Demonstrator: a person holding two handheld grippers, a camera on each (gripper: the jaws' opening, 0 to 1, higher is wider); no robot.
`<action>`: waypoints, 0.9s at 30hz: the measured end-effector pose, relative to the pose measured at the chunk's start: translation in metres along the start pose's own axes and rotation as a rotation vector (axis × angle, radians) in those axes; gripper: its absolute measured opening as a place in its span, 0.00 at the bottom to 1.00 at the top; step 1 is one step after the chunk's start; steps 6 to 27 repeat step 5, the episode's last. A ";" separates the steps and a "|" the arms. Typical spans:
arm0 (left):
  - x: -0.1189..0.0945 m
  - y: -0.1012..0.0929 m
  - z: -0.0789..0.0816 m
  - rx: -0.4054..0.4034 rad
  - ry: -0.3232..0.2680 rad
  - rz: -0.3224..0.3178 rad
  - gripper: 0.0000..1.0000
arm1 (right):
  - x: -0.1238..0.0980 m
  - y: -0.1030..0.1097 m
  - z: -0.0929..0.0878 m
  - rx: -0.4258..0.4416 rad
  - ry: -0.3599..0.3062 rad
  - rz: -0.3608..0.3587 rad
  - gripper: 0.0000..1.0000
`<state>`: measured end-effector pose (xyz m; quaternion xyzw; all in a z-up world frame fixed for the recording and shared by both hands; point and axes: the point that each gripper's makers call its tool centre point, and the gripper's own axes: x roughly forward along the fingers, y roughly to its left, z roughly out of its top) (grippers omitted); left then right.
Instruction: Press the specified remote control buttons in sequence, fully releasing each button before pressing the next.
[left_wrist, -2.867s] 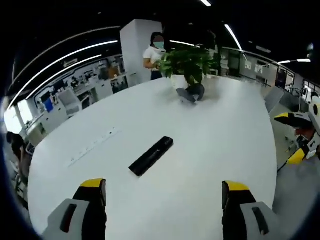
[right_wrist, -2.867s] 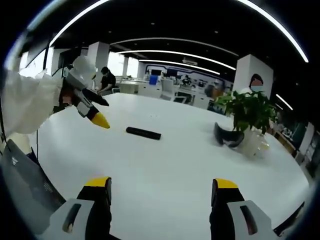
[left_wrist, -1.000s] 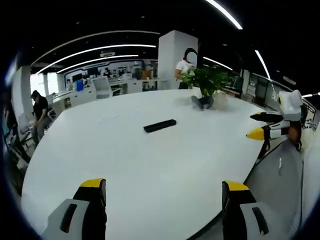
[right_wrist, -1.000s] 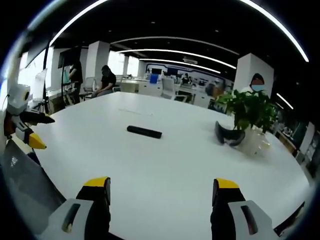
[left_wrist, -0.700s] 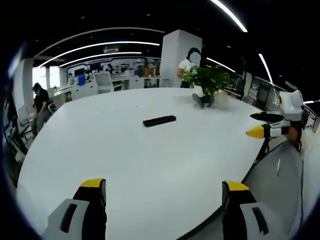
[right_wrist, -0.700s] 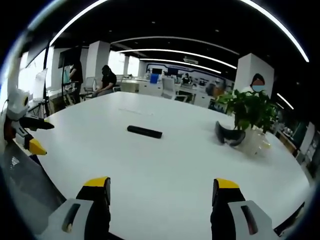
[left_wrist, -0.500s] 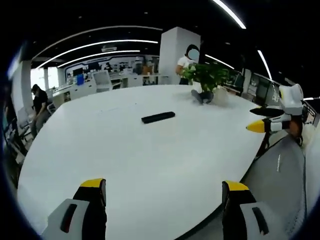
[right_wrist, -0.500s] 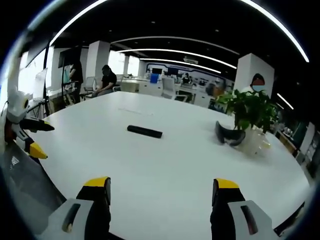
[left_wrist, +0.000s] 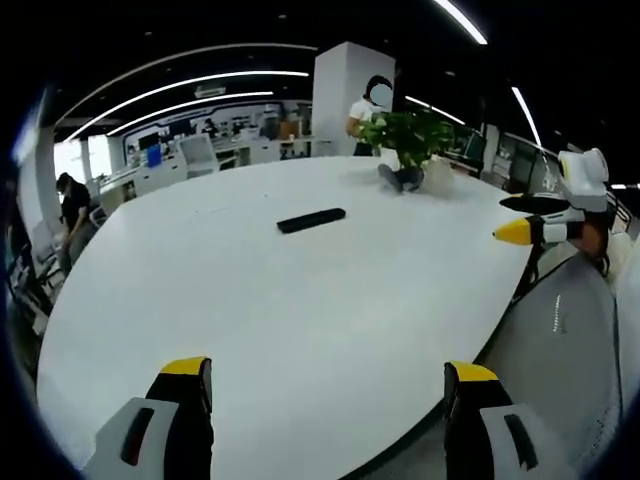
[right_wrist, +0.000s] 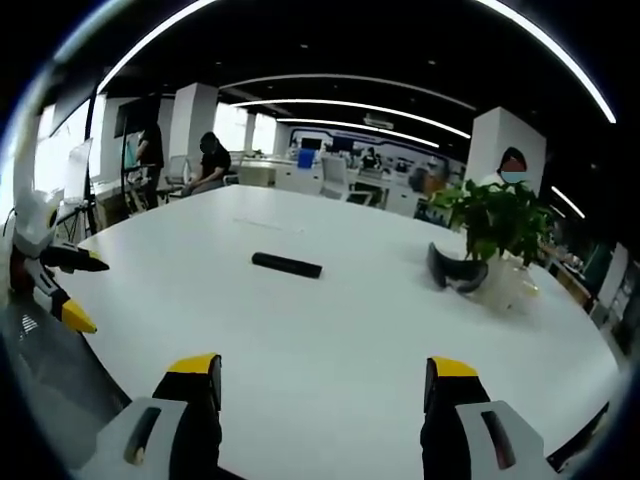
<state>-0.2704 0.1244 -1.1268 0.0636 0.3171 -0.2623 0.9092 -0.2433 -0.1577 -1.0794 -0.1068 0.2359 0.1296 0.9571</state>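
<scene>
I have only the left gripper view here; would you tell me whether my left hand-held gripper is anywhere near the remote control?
Observer: In the right gripper view, the left hand-held gripper is out by the table's rim, well apart from the remote control.
Operator: Thank you. Do its jaws look open from that side?
Observer: Yes, its two yellow-tipped jaws stand apart with nothing between them.
Operator: And the right hand-held gripper, seen along its own jaws?
Observer: The right hand-held gripper is open and empty. The remote control lies flat on the white table ahead of it, untouched.
</scene>
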 end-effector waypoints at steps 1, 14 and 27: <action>0.000 0.001 0.000 0.002 0.000 0.005 1.00 | 0.000 0.000 0.000 0.000 -0.002 0.000 0.82; 0.001 0.003 -0.003 0.011 0.012 0.015 1.00 | 0.000 0.001 0.000 -0.003 0.001 0.001 0.82; 0.001 0.003 -0.003 0.011 0.012 0.015 1.00 | 0.000 0.001 0.000 -0.003 0.001 0.001 0.82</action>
